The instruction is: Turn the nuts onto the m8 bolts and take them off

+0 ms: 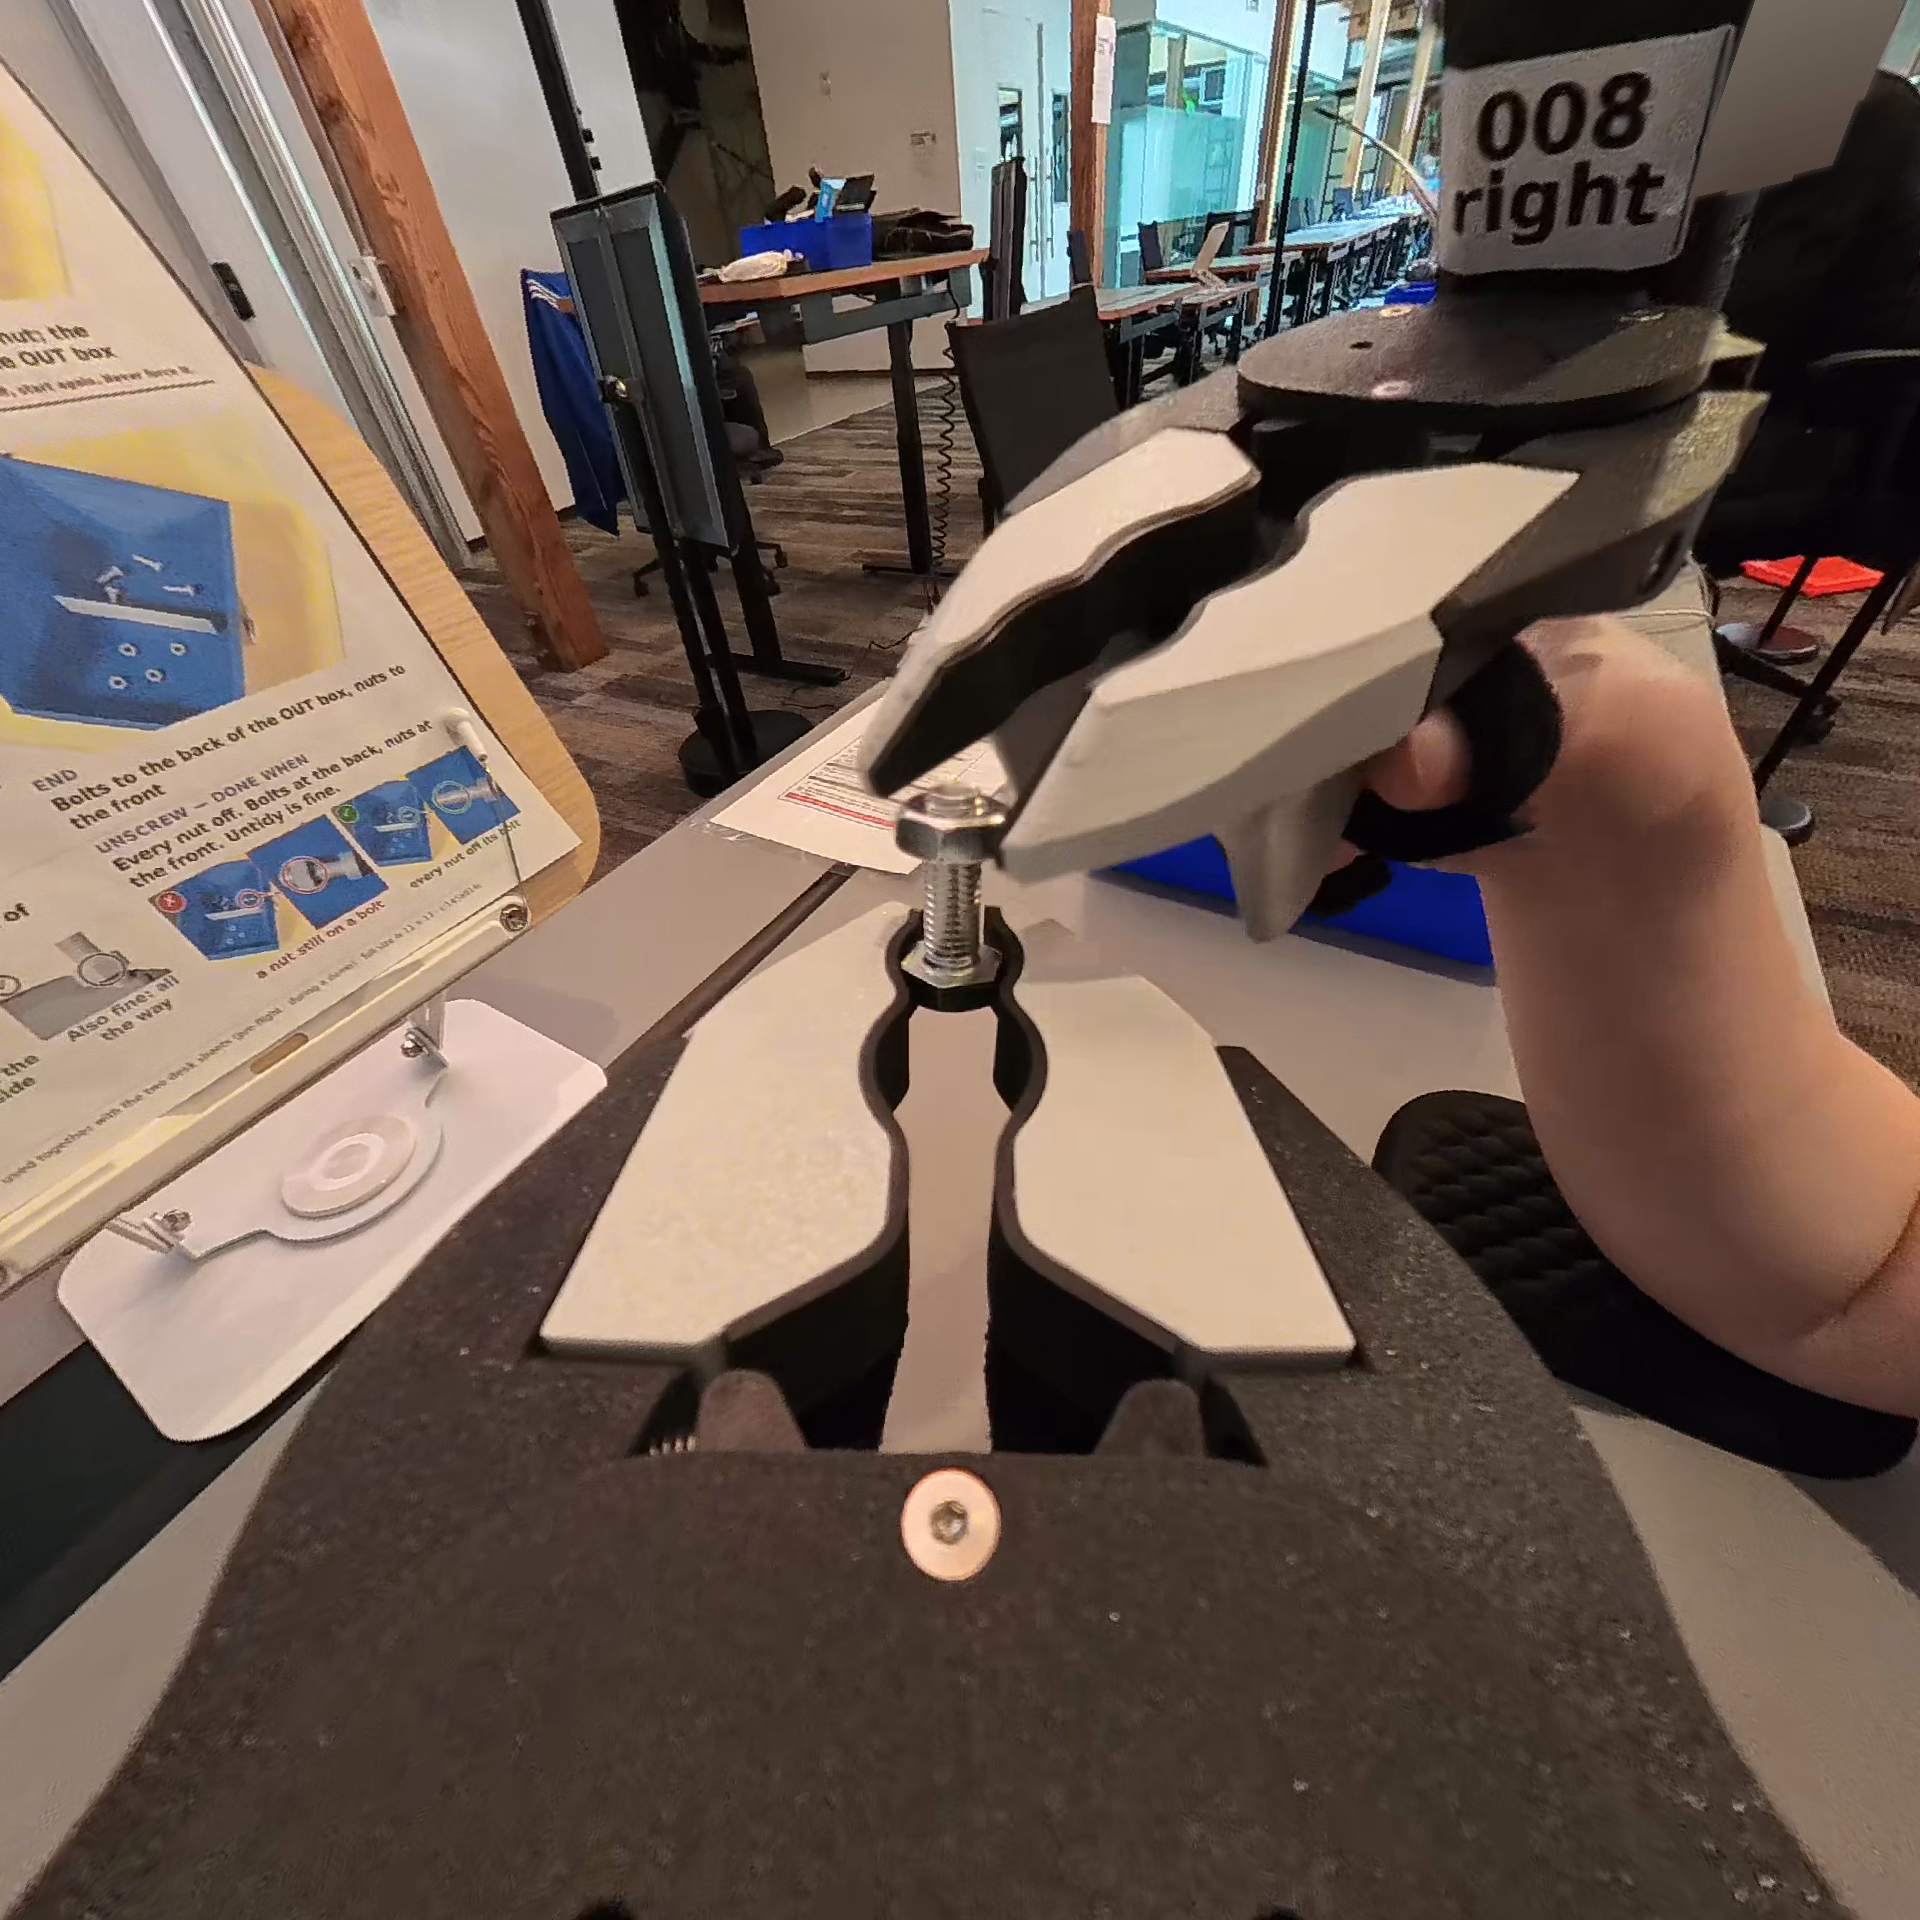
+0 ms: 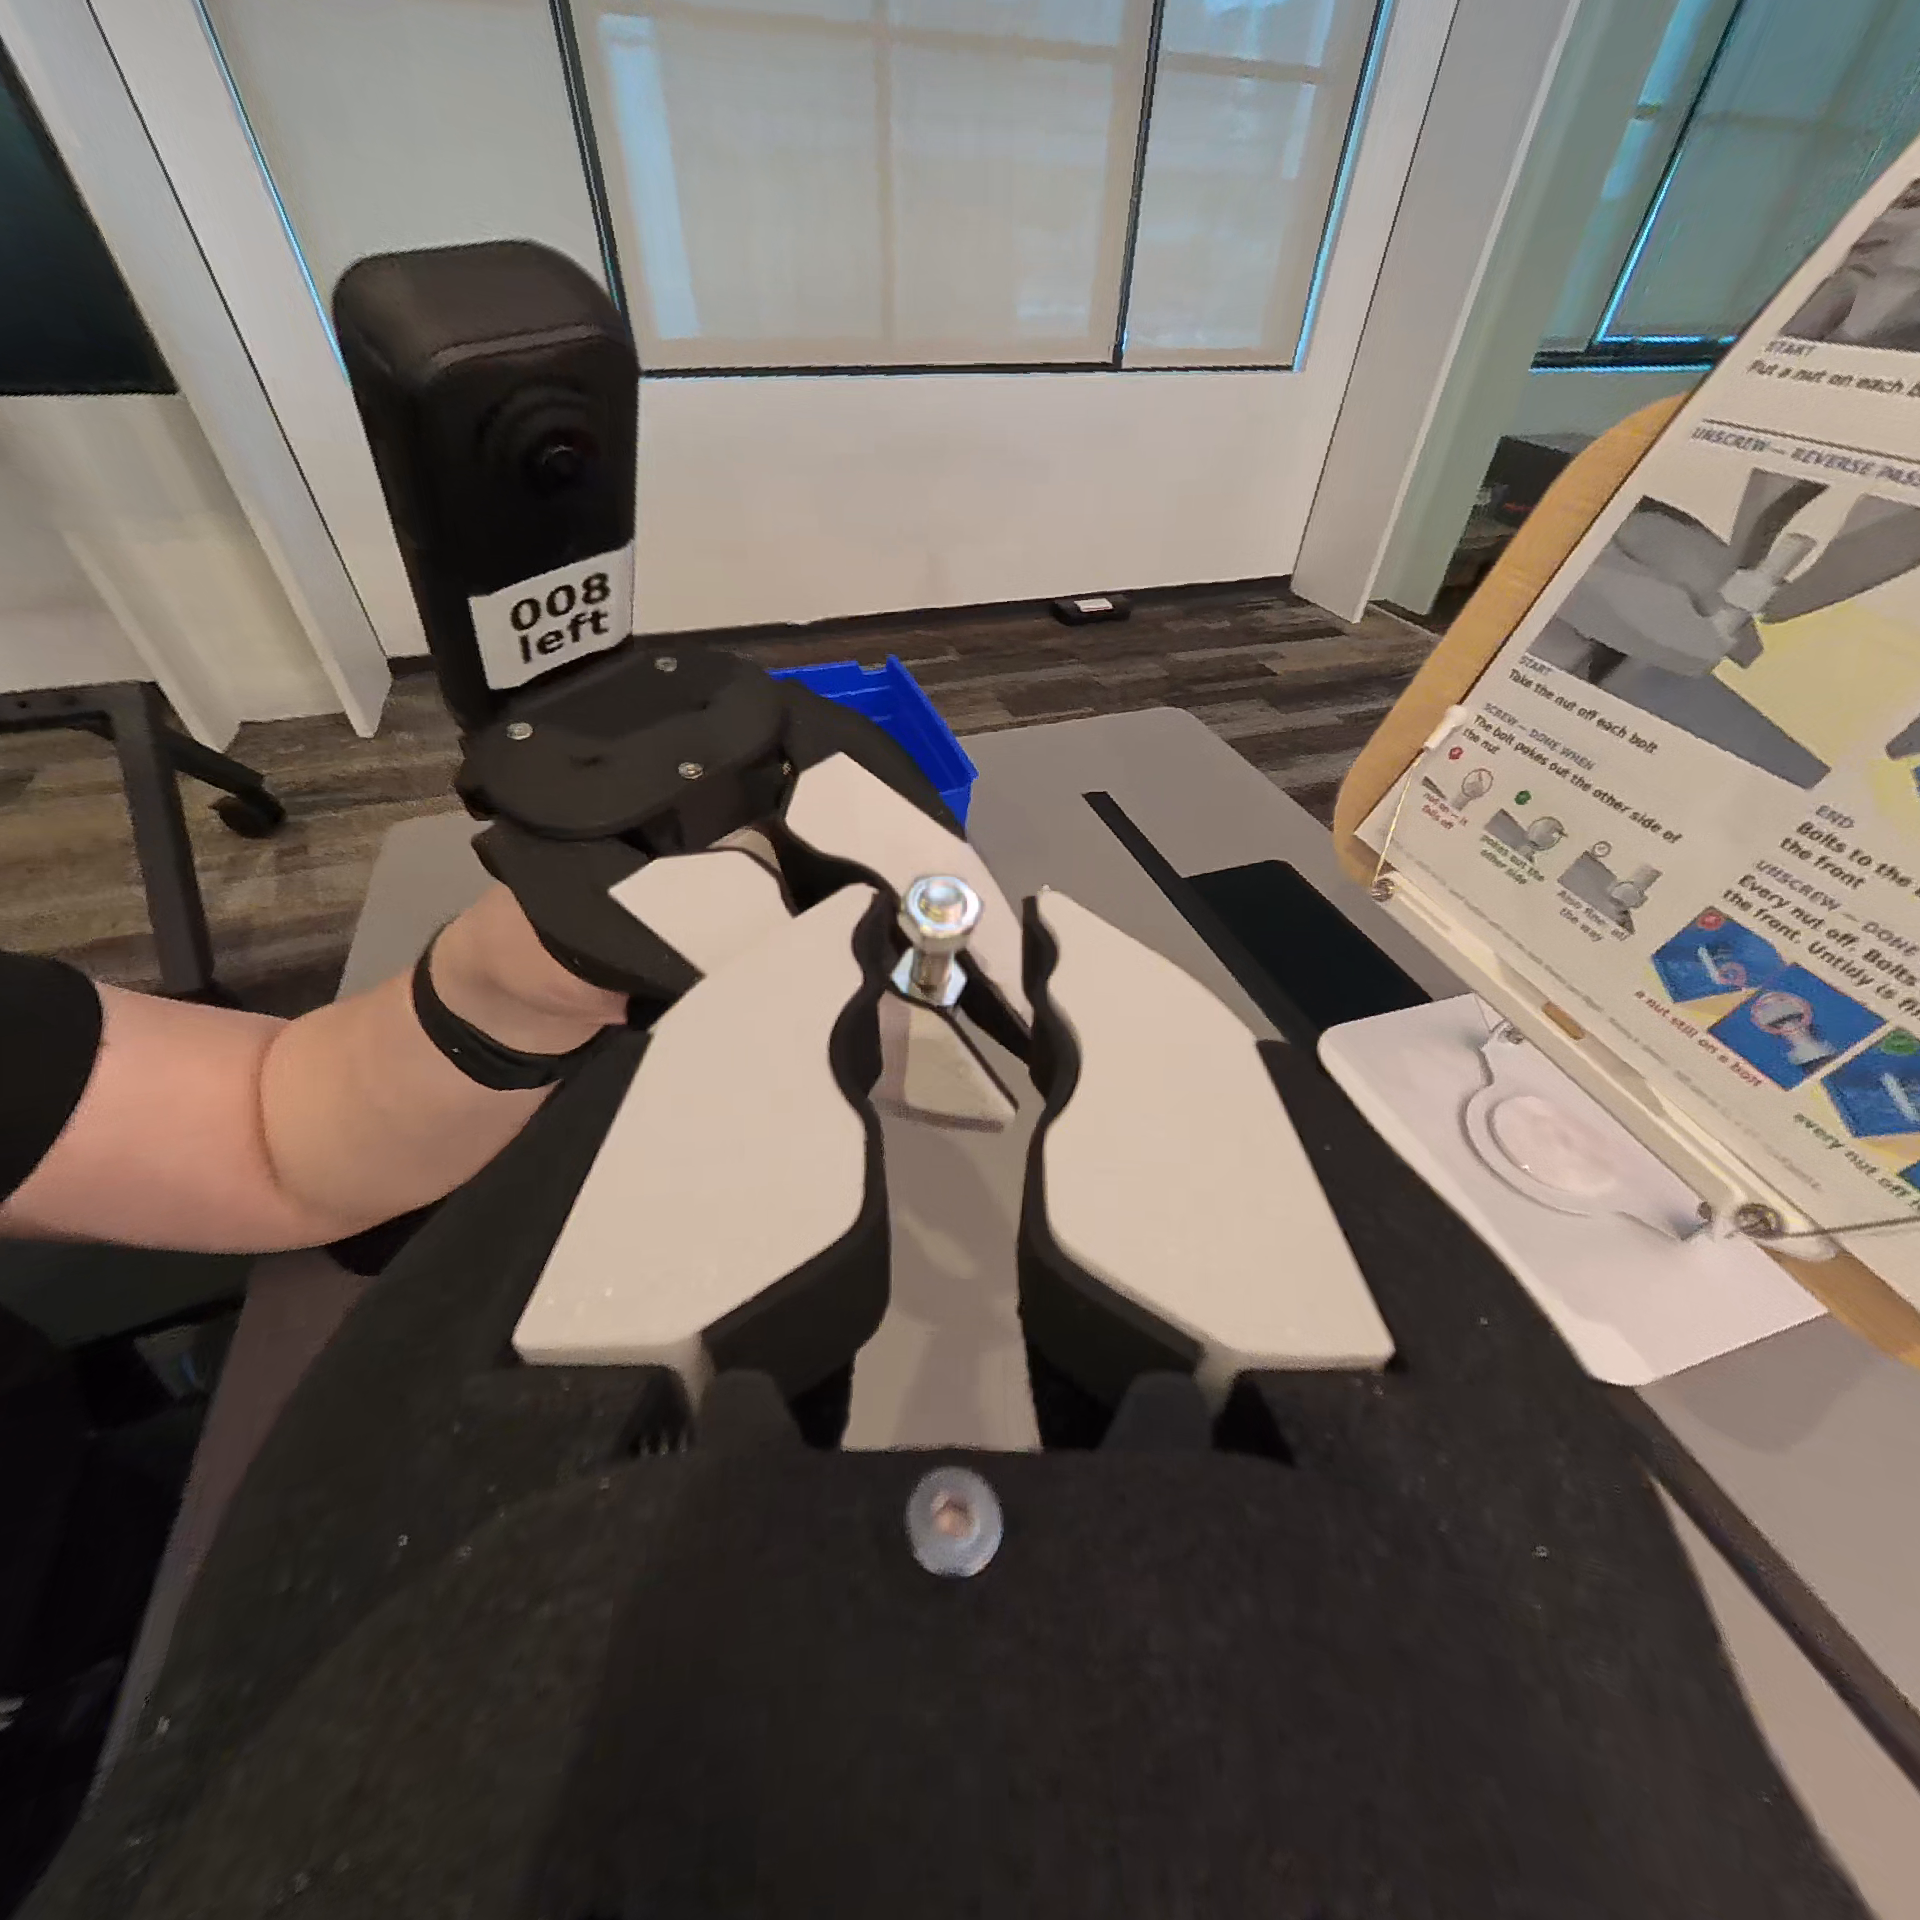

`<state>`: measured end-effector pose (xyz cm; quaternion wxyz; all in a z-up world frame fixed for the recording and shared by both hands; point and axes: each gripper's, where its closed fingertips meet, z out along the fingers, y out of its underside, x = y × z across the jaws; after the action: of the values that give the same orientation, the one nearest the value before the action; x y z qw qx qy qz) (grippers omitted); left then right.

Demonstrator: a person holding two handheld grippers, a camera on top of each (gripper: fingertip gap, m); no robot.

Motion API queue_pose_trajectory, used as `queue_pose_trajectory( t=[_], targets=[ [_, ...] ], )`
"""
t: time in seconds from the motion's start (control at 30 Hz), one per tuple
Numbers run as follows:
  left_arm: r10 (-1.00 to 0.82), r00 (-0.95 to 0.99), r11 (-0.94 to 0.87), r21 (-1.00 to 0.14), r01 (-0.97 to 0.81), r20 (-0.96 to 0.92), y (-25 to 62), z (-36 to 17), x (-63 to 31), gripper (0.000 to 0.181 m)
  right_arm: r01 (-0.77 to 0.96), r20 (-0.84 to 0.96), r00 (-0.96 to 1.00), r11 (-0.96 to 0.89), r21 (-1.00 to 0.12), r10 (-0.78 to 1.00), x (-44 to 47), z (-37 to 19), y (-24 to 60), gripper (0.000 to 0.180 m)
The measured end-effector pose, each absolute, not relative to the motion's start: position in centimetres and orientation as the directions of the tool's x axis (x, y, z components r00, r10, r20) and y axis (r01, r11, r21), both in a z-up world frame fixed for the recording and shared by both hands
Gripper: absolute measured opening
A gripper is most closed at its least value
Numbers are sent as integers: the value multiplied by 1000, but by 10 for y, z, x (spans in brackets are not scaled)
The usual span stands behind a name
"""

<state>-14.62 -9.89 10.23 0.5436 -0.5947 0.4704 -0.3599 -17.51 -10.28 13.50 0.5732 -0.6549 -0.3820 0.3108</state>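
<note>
The left gripper [image 1: 951, 961] is clamping an upright threaded steel bolt [image 1: 948, 914] by its hex head; the right gripper [image 1: 940, 795], jaws parted, is straddling the nut [image 1: 951, 829] on top, with an instruction board [image 1: 208, 727] standing beside and a blue bin [image 1: 1423, 914] behind.

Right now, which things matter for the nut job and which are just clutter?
In play:
bolt, upright, head clamped in left gripper
nut at its top
right gripper open around the nut

Clutter:
blue bin
instruction board
paper sheet
</note>
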Motion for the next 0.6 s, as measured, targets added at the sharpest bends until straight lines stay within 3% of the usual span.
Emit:
queue_pose_trajectory(
  t=[0.6],
  targets=[
    [-951, 300, 33, -987, -158, -80, -100, 105, -148, 11, 113, 5, 501, -59, -992, 865, -170, 138, -103, 24]
  ],
)
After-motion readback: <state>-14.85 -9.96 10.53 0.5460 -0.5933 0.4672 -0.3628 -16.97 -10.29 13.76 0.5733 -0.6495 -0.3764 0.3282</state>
